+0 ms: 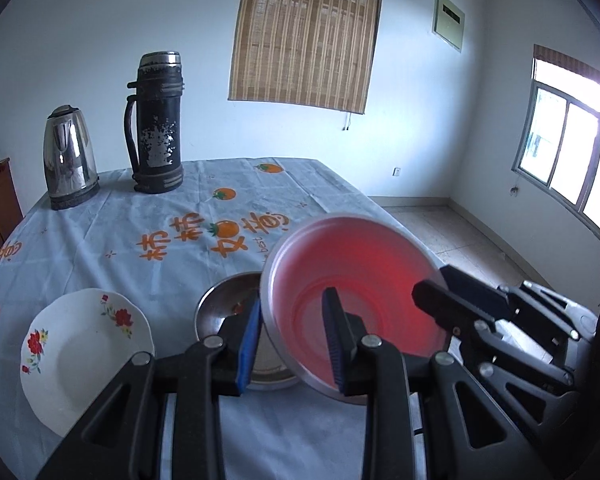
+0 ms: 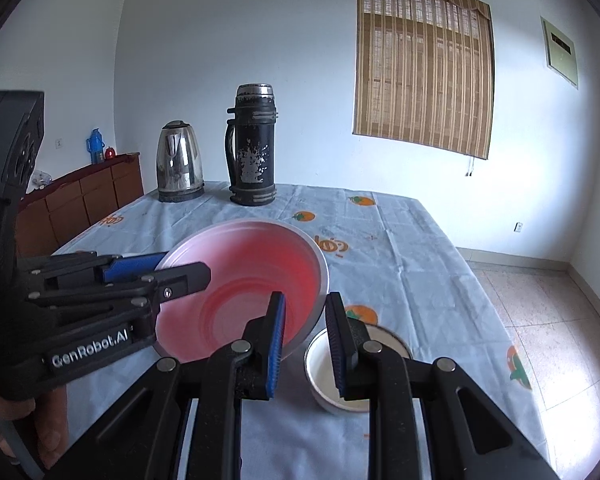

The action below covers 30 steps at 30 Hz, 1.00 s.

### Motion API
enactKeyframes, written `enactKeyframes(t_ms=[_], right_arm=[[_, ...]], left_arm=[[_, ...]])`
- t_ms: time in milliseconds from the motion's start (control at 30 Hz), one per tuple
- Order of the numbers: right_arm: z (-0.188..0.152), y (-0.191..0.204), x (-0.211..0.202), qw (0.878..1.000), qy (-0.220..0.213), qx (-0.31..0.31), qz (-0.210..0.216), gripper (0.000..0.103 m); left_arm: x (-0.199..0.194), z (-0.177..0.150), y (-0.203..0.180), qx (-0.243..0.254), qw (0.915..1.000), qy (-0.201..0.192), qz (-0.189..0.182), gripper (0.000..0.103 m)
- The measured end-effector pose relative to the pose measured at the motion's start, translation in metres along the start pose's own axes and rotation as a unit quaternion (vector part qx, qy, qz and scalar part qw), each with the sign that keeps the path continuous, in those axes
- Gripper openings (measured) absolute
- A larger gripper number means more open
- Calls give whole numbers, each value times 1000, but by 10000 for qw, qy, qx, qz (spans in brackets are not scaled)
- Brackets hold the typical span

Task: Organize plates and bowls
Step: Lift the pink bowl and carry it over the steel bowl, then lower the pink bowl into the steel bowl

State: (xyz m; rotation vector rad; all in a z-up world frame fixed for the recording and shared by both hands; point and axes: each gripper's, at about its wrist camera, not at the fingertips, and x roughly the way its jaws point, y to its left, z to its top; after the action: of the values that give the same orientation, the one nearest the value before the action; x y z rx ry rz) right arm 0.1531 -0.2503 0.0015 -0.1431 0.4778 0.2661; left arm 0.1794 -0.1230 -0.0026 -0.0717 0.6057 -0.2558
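A pink bowl with a metal rim [image 1: 352, 284] is lifted and tilted above the table. My left gripper [image 1: 294, 340] straddles its near rim, one finger outside and one inside, with a visible gap to the rim. My right gripper [image 2: 304, 344] straddles the bowl's [image 2: 244, 288] right rim the same way. Under the bowl sits a steel bowl [image 1: 228, 304]. A white floral plate [image 1: 80, 352] lies at the left. A small white bowl [image 2: 320, 372] sits on the table under the right gripper.
A steel kettle [image 1: 70, 156] and a tall black thermos [image 1: 156, 124] stand at the table's far left. The blue patterned tablecloth [image 1: 160, 220] covers the table. The table's right edge drops to a tiled floor [image 2: 548, 320]. A wooden cabinet [image 2: 80, 200] stands at the left.
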Motion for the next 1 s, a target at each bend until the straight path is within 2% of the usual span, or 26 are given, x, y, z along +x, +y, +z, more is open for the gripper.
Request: enactKeyframes(t_ms=[333, 667, 1000], right_arm=[[21, 2, 26, 9999, -5, -122, -71, 23], [15, 7, 63, 9992, 386, -52, 117, 22], [6, 11, 80, 9982, 597, -83, 73, 22]], left_arm=[[17, 9, 18, -193, 9998, 43, -42, 29], [27, 16, 35, -248, 9995, -170, 58, 29], [42, 8, 45, -375, 9993, -32, 7, 29]])
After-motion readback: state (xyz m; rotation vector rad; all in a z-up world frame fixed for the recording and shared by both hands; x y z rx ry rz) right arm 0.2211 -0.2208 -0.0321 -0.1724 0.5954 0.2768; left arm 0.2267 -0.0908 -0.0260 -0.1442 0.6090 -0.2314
